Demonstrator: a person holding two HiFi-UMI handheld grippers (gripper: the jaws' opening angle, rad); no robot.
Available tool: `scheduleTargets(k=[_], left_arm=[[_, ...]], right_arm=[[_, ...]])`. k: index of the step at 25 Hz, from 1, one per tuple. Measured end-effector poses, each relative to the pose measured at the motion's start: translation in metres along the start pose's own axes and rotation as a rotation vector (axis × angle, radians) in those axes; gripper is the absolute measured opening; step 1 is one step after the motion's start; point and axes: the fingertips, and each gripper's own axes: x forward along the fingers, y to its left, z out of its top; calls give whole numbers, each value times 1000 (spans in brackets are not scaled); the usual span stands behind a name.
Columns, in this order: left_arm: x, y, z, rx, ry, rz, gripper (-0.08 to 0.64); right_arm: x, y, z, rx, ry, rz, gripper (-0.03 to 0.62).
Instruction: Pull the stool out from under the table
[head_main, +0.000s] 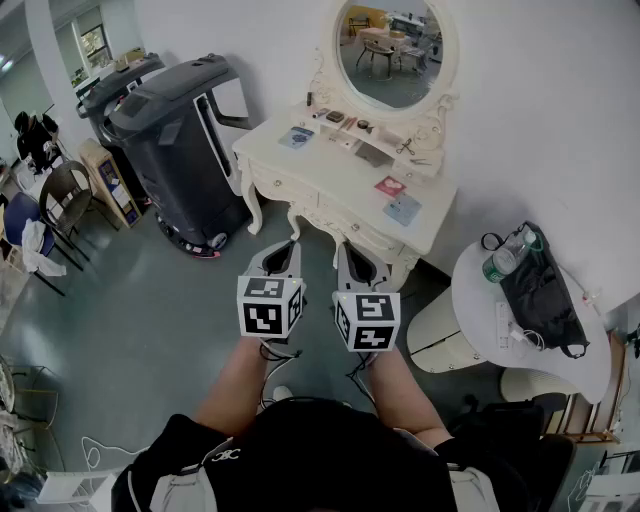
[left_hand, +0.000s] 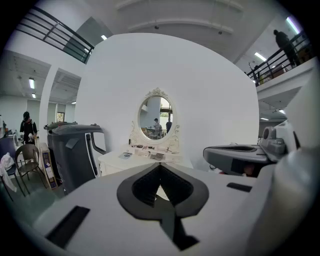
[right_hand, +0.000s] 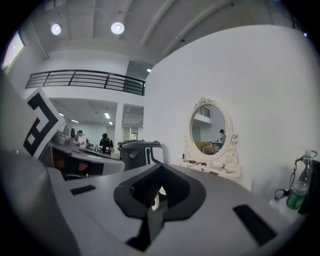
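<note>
**Q:** Which step is in hand?

**A:** The approach, and nothing is gripped yet. You face the cream dressing worktop (head_main: 330, 190), which stands against the white wall (head_main: 560, 120) with its oval mirror (head_main: 385, 50). A black machine (head_main: 175, 140) stands just beside it on your left, and a round side worktop (head_main: 470, 270) on your right.

**Q:** Where is the stool?

**A:** It is not plainly in view. My judgement is that it sits under the dressing worktop, between the curved legs (head_main: 251, 212). In the head view your two tools cover exactly that spot. A cream sliver (left_hand: 161, 192) shows past the left tool's jaws, but I cannot tell whether it is stool or leg. So the stool's heading and long axis cannot be read from here.

**Q:** What state are the tools in?

**A:** The left tool (head_main: 283, 258) and the right tool (head_main: 355, 262) are side by side, near each other. Both aim at the underside of the dressing worktop and tip slightly down. The left tool's jaws are clenched on nothing. The right tool's jaws are also together and empty.

**Q:** What does the next move call for?

**A:** Lower both tools until the stool shows, then part the jaws. Clench on its near rim or a leg, then draw straight back toward yourself. Keep between the worktop's legs as you pull.
</note>
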Motion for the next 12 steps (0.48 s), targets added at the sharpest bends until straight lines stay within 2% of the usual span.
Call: scheduleTargets(k=[7,12], left_arm=[[10,-3,5,19,2,5,0],[14,-2,6,25,2,-5,0]], right_arm=[[6,-9,0,-44,6,-29,8],[8,-12,0,-26,-3,-49,8]])
